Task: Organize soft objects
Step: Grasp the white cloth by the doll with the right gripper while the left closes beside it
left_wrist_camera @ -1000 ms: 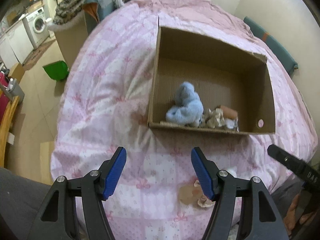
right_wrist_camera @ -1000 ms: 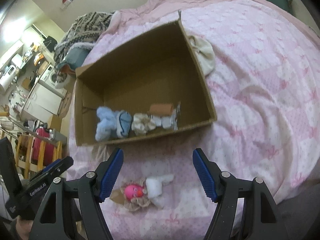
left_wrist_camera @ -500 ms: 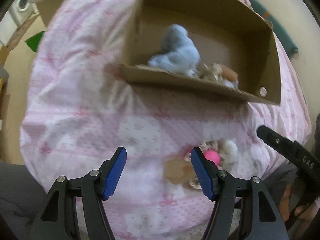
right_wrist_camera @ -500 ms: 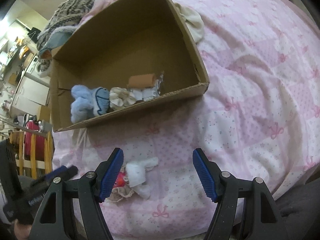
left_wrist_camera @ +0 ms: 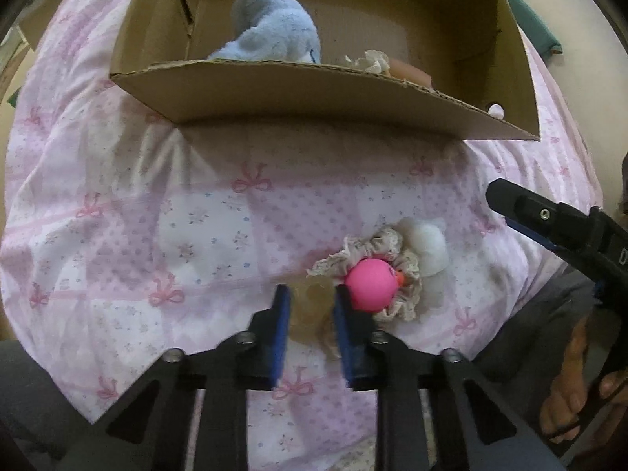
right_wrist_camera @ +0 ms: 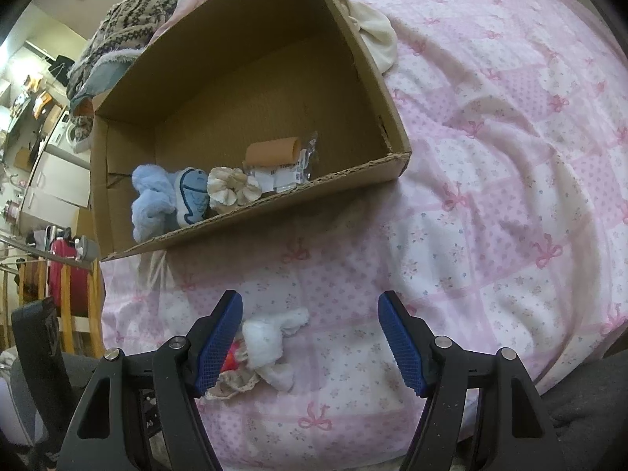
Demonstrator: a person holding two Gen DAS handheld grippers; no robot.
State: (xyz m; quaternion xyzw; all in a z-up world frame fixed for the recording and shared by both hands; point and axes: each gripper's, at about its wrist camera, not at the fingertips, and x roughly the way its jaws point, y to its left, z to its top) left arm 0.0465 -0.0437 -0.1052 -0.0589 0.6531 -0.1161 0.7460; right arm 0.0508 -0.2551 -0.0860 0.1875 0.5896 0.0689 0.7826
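A box point(right_wrist_camera: 251, 78) sits on the bed point(right_wrist_camera: 490, 180). In the box, along its near wall, lie a plush point(right_wrist_camera: 165, 200) at the left, a scrunchie point(right_wrist_camera: 231, 190) right of it, then a packet point(right_wrist_camera: 282, 172) with a roll point(right_wrist_camera: 272, 151) behind it. Before the box, on the bed, lies a small heap: a ball point(left_wrist_camera: 371, 284) on a second scrunchie point(left_wrist_camera: 392, 271), with a sock point(left_wrist_camera: 429, 247) touching its right side. A cloth point(right_wrist_camera: 375, 37) lies against the box's right wall, outside. Folded blankets point(right_wrist_camera: 125, 27) sit behind the box's left corner.
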